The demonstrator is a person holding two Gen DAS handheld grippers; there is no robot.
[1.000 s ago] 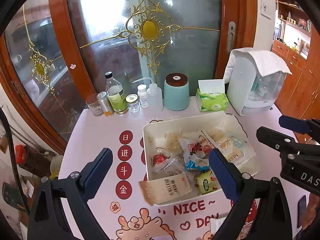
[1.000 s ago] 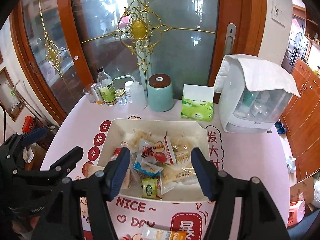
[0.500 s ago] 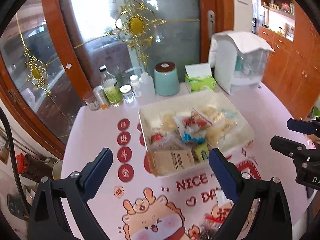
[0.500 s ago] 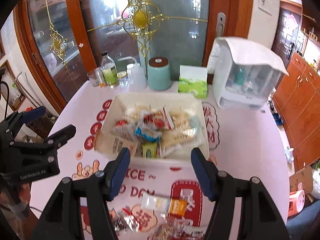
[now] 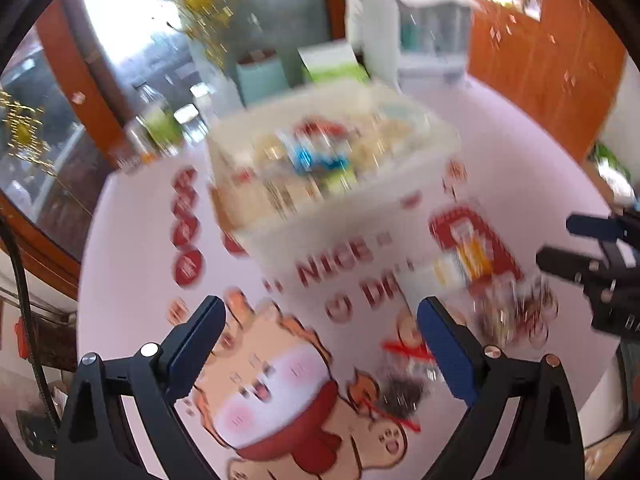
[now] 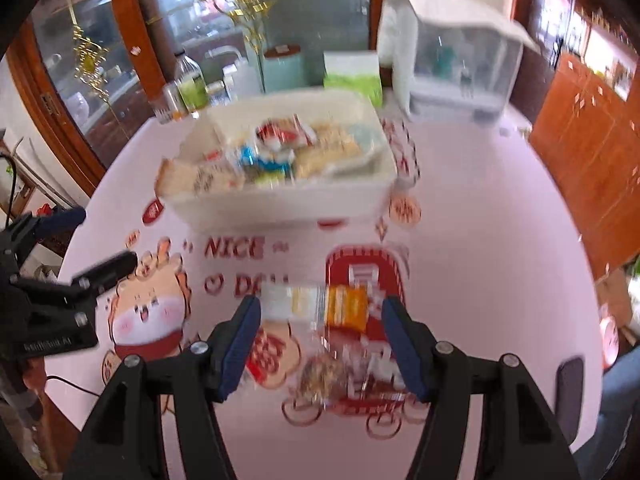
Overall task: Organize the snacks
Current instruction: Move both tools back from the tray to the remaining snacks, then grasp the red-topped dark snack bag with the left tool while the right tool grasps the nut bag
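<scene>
— Since the white bin (image 6: 280, 200) was already heaped with wrapped snacks, why did it sit at the far middle of the pink desk (image 6: 480, 240)?

— My guess was that it served as the collecting place; the bottles, the teal jar (image 6: 284, 68) and the green tissue pack (image 6: 352, 76) stood behind it by the glass door, out of the working space. One beige packet (image 6: 192, 178) overhung its near-left corner.

— And what remained outside it?

— A white-and-orange snack packet (image 6: 316, 304) lay flat on the near desk, on the red printed panel, with a few clear-wrapped sweets (image 6: 332, 372) nearer still. The blur made those hard to name.

— How was the right claw (image 6: 320, 320) posed?

— It pointed steeply downward over that packet, its blue pads (image 6: 240, 340) spread wide with nothing between them, one to each side of the packet in the picture. Whether they were low enough to touch it, I could not tell.

— The left claw (image 5: 320, 344)?

— It too was tilted down, spread and empty, over the cartoon print on the near-left desk. I judged it was merely standing by.
</scene>
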